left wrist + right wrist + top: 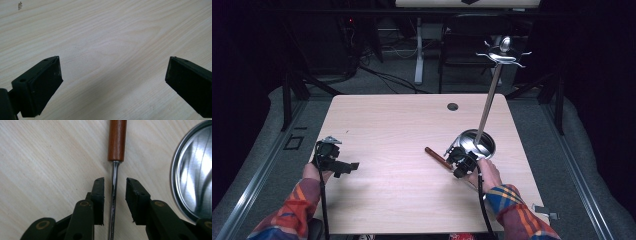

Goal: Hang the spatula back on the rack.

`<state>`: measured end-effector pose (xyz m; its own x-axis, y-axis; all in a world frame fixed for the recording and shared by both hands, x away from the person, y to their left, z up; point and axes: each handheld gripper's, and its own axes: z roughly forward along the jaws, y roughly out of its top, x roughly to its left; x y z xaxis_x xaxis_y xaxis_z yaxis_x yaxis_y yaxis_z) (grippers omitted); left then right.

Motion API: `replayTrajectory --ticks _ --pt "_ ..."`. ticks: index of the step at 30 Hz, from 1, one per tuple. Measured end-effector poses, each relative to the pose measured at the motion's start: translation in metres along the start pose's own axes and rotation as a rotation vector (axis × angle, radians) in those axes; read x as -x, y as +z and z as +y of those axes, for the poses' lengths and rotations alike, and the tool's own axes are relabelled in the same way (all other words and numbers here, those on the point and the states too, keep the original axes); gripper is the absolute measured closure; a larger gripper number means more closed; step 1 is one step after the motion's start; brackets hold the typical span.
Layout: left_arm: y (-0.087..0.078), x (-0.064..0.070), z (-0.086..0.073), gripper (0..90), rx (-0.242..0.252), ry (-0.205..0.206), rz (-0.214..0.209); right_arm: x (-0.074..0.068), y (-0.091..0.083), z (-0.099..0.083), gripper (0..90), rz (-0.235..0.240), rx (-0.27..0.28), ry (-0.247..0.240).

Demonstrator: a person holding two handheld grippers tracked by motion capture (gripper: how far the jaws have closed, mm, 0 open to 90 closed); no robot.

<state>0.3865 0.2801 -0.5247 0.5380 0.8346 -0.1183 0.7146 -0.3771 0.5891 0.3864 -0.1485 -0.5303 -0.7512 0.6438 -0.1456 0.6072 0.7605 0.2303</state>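
Right gripper (114,195) straddling utensil shank (113,202), jaws apart, not clamped; closing next. Left gripper (112,82) agape, idle.

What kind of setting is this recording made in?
Probably a lab or workshop set up for recording: a bare wooden table on grey carpet, cables trailing across the floor behind it, desk legs and dark surroundings.

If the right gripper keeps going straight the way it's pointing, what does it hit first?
Probably the wooden handle of the utensil lying on the table: the right gripper is open, its jaws either side of the metal shaft, and the handle lies straight ahead.
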Motion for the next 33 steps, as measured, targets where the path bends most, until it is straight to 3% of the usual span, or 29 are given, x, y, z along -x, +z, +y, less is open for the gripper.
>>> replayTrajectory --ticks 18,33 --pt "-0.001 0.001 0.0 0.7 0.0 0.003 0.002 -0.003 0.013 0.016 81.0 -0.012 -0.06 -0.013" --pt "0.001 0.002 0.001 0.7 -0.011 0.008 -0.003 -0.001 0.016 0.017 83.6 -0.017 -0.059 -0.004"
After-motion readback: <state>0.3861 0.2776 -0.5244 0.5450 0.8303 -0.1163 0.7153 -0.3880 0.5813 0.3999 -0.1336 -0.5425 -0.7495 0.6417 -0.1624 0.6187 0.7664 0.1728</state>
